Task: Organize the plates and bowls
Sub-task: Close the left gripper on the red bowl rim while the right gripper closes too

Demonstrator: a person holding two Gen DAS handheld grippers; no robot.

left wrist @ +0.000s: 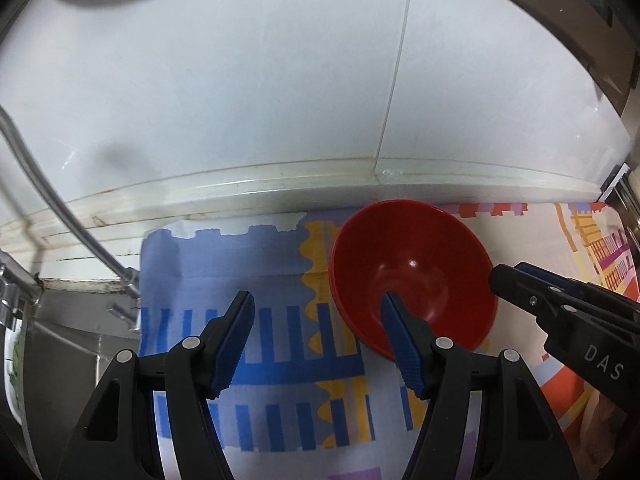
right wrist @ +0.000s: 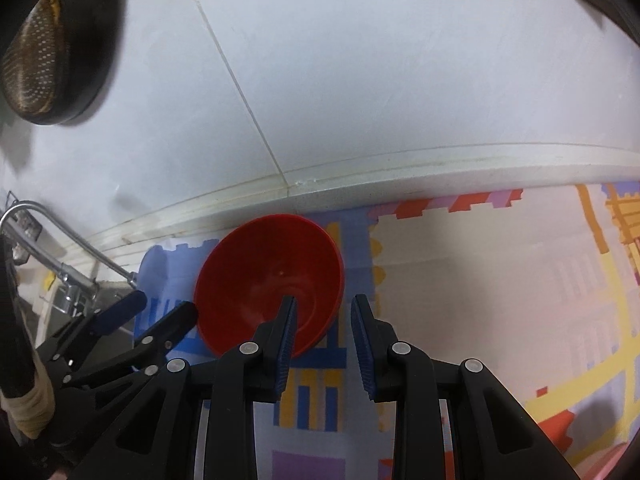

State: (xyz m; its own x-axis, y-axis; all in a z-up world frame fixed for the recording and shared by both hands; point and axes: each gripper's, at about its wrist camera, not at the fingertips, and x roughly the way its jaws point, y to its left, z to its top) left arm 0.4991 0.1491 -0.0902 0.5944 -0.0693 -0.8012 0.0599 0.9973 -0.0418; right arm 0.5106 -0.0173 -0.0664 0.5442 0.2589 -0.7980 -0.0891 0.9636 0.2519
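A single red bowl (left wrist: pixel 414 276) sits upright on the table (right wrist: pixel 500 280), on a patterned mat (left wrist: pixel 240 264) printed in blue, yellow, orange and purple, close to the raised back edge where the table meets the white tiled wall (left wrist: pixel 280 80). The bowl is a smooth, glossy, deep-sided vessel of uniform red with a plain rim; it appears empty, and a small highlight shows on its inner wall. The left tool (left wrist: pixel 318 338) hangs above the near left side of the bowl with its jaws about half open; its right finger overlaps the bowl's interior in the left wrist view, but contact cannot be confirmed, and nothing is clamped between the pads. The right tool (right wrist: pixel 322 338) stands at the bowl's near right side with its jaws open by a narrow gap; its left finger lies over the bowl's interior and its right finger outside the rim, so the gap is aligned with the bowl wall. No pad is seen pressing on the bowl. This arrangement suggests an approach for a rim pinch by the right tool, with the left tool positioned to steady or assist. A sink (left wrist: pixel 72 332) with a chrome faucet (left wrist: pixel 52 200) lies left of the mat, and a dark pan (right wrist: pixel 52 52) hangs on the wall above.
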